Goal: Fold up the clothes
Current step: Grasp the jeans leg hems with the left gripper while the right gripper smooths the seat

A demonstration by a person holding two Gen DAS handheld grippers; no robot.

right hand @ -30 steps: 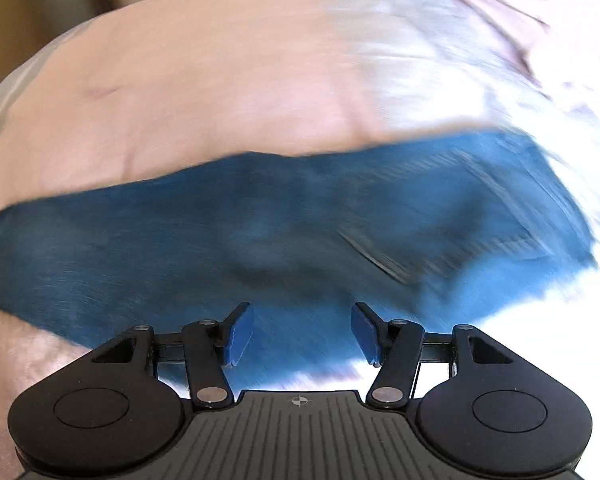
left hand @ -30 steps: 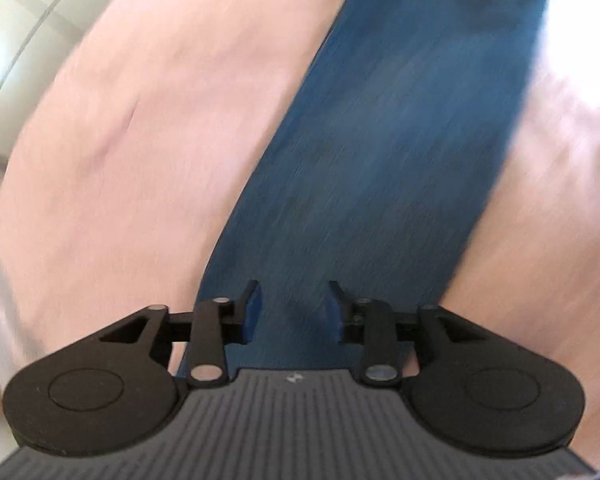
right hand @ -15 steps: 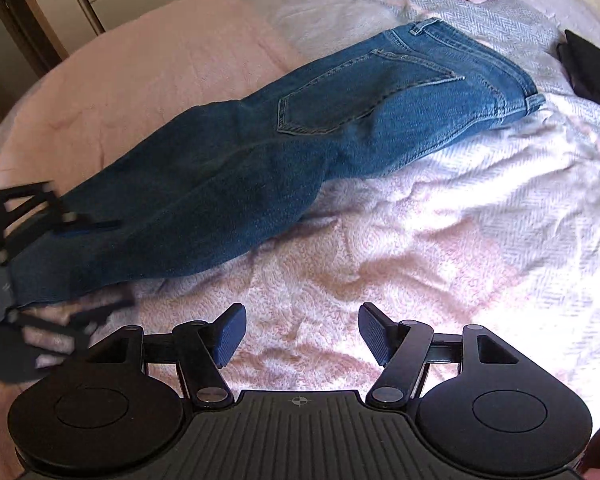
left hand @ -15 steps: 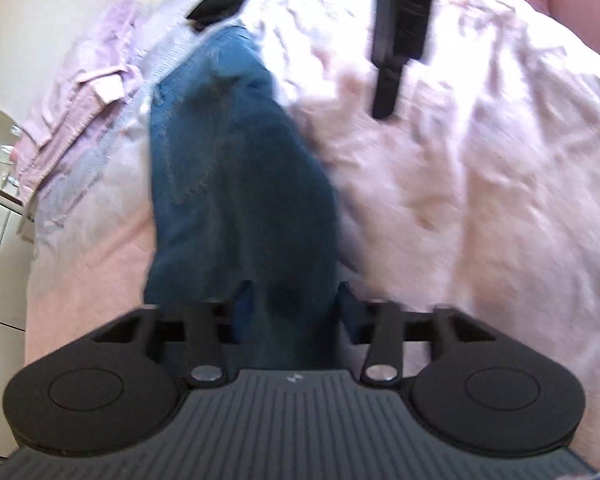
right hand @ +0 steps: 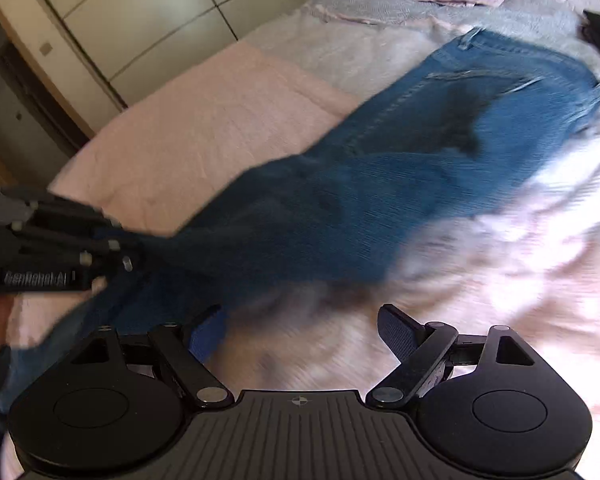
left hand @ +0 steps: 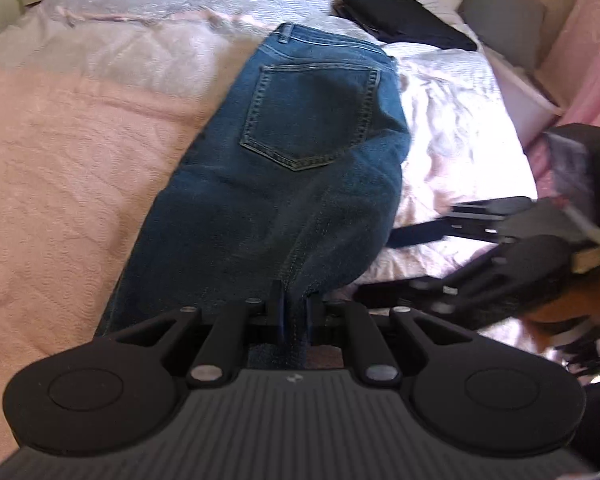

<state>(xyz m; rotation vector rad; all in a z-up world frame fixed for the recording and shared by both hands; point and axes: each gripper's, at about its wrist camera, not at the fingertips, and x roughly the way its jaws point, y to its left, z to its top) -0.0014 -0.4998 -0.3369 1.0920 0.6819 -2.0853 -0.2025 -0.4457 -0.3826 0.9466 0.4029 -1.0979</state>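
A: Pink bedspread; jeans lie lengthwise, leg end pinched in left gripper.

B: Right gripper spread, empty. Step: first fold, probably; next, carry the leg toward the waistband.

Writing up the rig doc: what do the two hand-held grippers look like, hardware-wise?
Both are matte black. The left hand-held gripper and right hand-held gripper each have a ribbed grey-black deck with a small centre mark, two round disc housings, slotted linkage arms on silver pivot pins, and blue textured finger pads. The left one's side carries white lettering, too blurred to read. No cables show.
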